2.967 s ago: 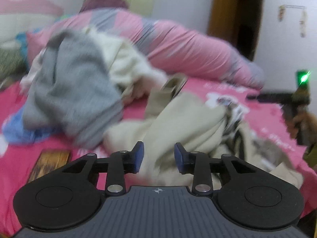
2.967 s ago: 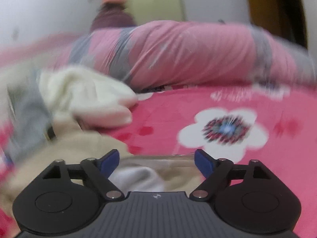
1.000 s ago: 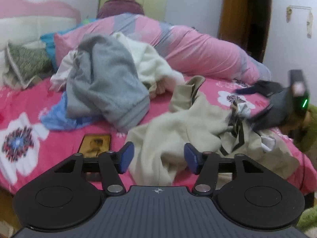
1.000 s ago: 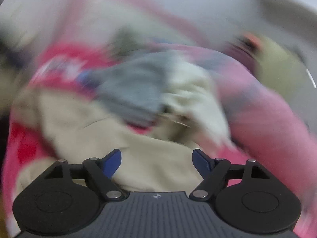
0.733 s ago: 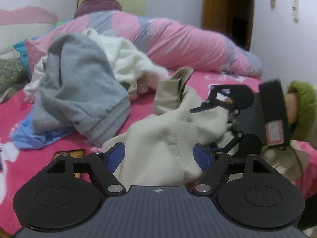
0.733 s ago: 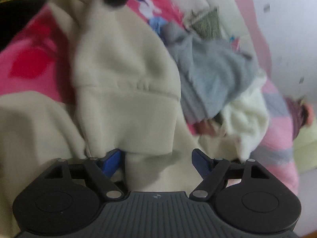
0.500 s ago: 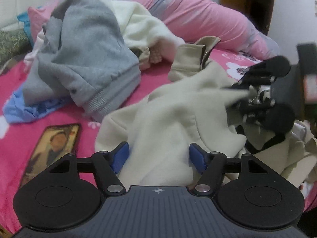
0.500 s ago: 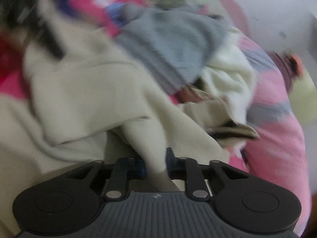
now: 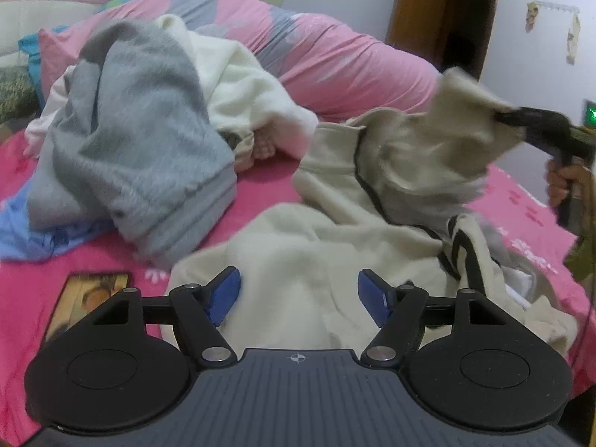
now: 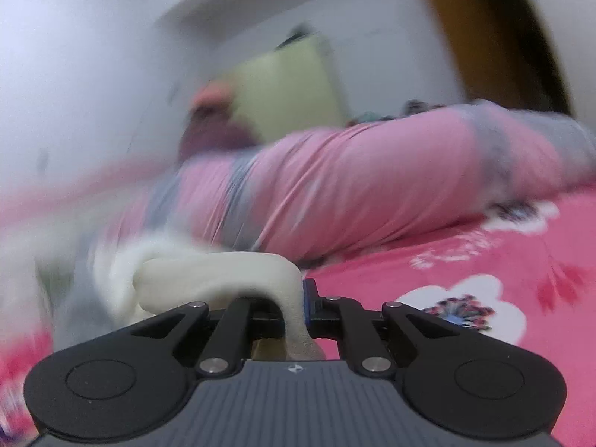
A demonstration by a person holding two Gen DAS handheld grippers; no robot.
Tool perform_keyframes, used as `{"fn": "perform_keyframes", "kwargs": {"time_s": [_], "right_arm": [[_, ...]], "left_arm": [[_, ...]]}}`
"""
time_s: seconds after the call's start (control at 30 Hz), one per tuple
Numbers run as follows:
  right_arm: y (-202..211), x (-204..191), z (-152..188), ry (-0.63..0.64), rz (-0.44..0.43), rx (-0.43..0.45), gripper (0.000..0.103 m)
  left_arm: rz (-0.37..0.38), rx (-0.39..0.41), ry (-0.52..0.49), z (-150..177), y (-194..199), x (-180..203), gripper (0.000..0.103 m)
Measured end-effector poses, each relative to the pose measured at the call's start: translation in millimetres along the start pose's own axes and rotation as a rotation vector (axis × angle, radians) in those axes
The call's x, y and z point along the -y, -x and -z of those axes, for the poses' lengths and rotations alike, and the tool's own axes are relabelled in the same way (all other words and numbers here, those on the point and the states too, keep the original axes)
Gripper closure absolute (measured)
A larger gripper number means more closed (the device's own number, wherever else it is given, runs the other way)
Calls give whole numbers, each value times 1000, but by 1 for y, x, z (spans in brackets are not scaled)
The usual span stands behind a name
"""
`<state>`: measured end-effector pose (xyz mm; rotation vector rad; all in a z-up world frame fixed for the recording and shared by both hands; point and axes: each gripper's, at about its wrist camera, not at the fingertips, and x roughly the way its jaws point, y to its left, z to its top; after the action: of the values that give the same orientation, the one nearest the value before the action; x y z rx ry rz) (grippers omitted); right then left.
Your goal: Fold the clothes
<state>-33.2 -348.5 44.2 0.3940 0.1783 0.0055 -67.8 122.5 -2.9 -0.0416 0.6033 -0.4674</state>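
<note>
Both tongs are at the cream jacket [image 9: 335, 260]: the right gripper [image 10: 294, 316] is clamped on a fold of its cloth, jaws closing tight on it, and holds that part lifted off to the right, while the left gripper [image 9: 298, 294] has its jaws apart and opening, the jacket's near bulk lying between the blue pads with neither pressing on it. The jacket sprawls rumpled on the pink flowered bedsheet [image 9: 260, 178], its dark-trimmed zipper edge twisted.

This looks like the spreading-out step, before any fold. Next, I judge, the left jaws must close on a near hem or shoulder so the two hands can pull the garment flat.

Room is tight (a heap of grey and white clothes [image 9: 141, 141] lies just to the left, a rolled pink quilt [image 9: 335, 63] behind). Open sheet shows to the right; a picture card [image 9: 89, 298] lies near the front bed edge.
</note>
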Motion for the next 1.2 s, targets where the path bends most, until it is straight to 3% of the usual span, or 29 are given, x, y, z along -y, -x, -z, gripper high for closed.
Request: {"fn": "perform_keyframes", "kwargs": {"time_s": [0.2,0.3,0.37,0.47,0.57,0.67,0.73,0.8,0.9,0.97,1.07,1.2], "right_arm": [[80,98,-22,-275,68,277,95],[127,137,-30,-331,160,383,95],[151,162,-30,-368,234,403,94],[158,203,-20,-425,341,256,93],[142,229,1,-427,578,-55,88],[140,233,20,-409,673,-261,69],[156,216,21,-332,715,-221,54],[179,200,14,-261,739,-144,52],[202,168,0,-197,678,-2,48],[204,147,-9,-163,555,31,42],[172,103,-2,-117,290,-44,34],[100,32,33,24,16,-268,34]], "left_arm": [[31,-10,-105,-24,-30,34,33],[57,-2,-166,-34,-48,56,33],[75,-6,-200,-40,-62,69,33],[81,-30,-238,-43,-89,85,33],[52,-58,-278,-40,-108,93,33],[36,-87,-265,-40,-113,88,32],[31,-95,-244,-43,-112,84,30],[30,-91,-221,-50,-113,79,28],[13,-93,-203,-63,-121,78,27],[-7,-96,-209,-72,-130,82,27],[-8,-110,-210,-80,-149,89,27],[-23,-157,-115,-83,-179,87,27]]}}
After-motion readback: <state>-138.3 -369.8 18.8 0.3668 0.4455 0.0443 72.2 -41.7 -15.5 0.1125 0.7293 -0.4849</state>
